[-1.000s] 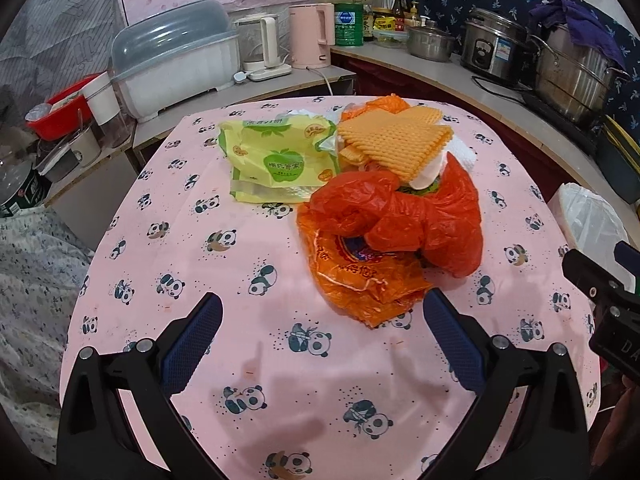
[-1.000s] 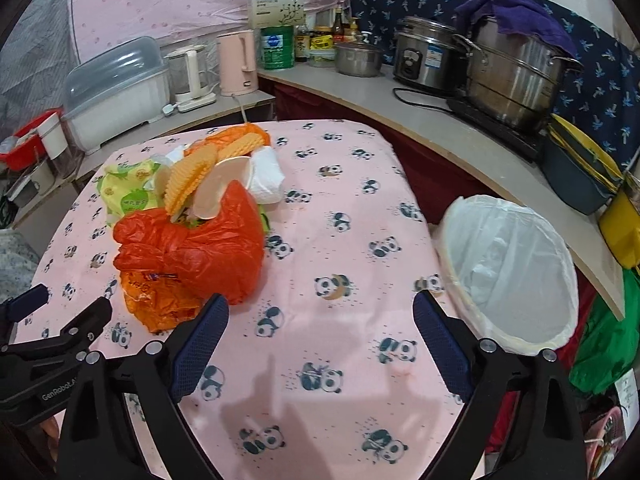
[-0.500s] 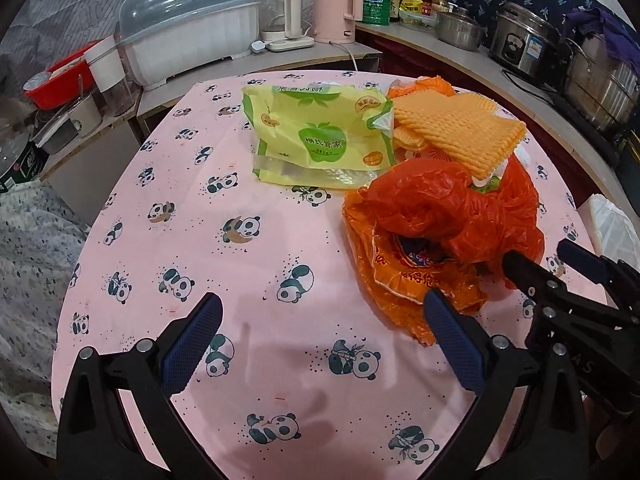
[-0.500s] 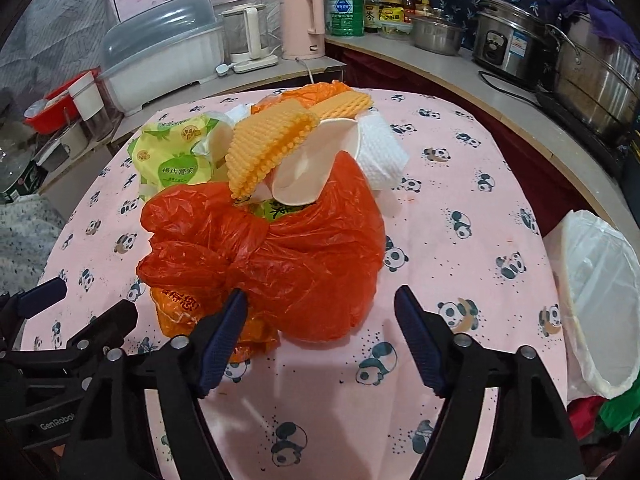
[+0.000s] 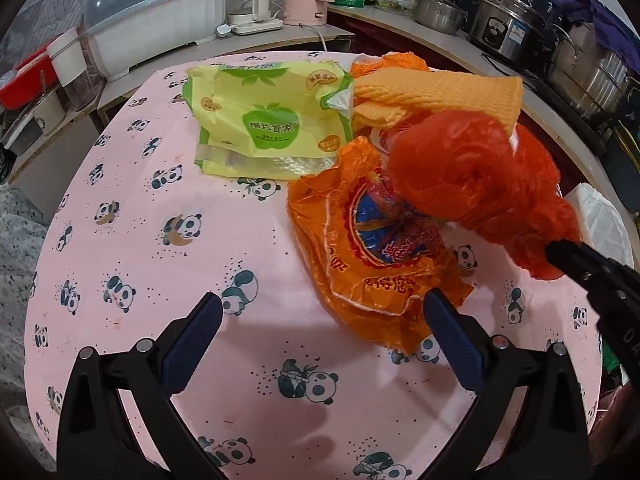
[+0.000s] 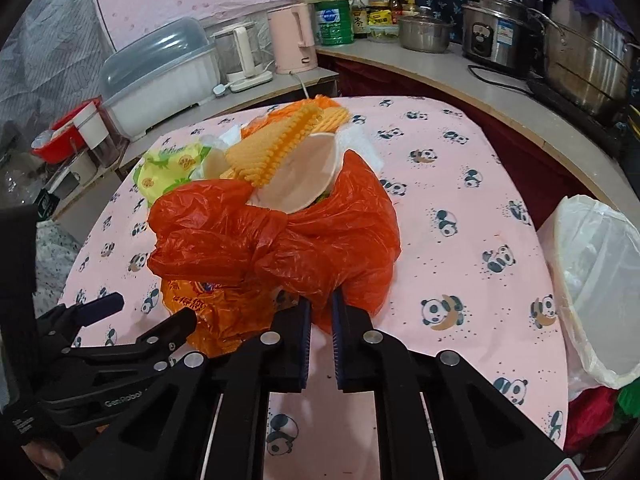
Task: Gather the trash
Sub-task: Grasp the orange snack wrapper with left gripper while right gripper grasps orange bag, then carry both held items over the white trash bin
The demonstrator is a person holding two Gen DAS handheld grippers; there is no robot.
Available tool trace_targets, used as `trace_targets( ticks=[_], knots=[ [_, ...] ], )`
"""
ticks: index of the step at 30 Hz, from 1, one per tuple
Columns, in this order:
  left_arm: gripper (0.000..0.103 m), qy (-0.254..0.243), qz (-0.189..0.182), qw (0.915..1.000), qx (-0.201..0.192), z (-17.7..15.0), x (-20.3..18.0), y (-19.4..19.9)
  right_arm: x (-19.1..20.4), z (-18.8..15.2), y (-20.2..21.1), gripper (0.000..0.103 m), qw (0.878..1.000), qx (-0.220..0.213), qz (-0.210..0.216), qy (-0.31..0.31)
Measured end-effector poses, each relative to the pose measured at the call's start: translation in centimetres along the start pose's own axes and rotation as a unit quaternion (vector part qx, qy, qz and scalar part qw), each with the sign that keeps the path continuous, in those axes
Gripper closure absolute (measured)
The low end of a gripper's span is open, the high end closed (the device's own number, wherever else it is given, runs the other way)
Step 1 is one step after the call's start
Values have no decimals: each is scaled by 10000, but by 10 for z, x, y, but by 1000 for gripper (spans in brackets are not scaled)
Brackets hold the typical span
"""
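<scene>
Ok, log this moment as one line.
right claw: shut on red plastic bag | left claw: open, empty | white-lined bin: beside table

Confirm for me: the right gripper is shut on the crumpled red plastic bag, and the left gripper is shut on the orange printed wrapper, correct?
Not quite. The right gripper is shut on the crumpled red plastic bag, but the left wrist view shows the left gripper open, its fingers apart above the table, with the orange printed wrapper lying ungripped.
</scene>
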State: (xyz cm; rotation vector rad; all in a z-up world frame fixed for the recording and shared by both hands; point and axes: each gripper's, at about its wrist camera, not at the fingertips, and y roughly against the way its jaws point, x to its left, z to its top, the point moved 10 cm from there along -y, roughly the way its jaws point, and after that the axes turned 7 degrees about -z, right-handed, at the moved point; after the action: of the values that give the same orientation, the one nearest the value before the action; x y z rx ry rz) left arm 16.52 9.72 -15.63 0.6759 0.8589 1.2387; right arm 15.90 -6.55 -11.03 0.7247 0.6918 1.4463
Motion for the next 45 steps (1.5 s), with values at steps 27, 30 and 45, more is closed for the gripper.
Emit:
trace_targets(
  ticks=[27, 30, 45],
  knots=[
    [97, -547, -240, 9982, -66, 5, -57, 8, -84, -4, 40, 94, 9950, -261, -567, -783],
    [99, -642, -319, 9973, -159, 5, -69, 21, -92, -2, 53, 94, 9937, -380, -606, -865],
    [99, -1372, -674, 9854, -754, 6, -153, 82, -143, -8, 117, 94, 9832, -938, -882, -1293]
  ],
)
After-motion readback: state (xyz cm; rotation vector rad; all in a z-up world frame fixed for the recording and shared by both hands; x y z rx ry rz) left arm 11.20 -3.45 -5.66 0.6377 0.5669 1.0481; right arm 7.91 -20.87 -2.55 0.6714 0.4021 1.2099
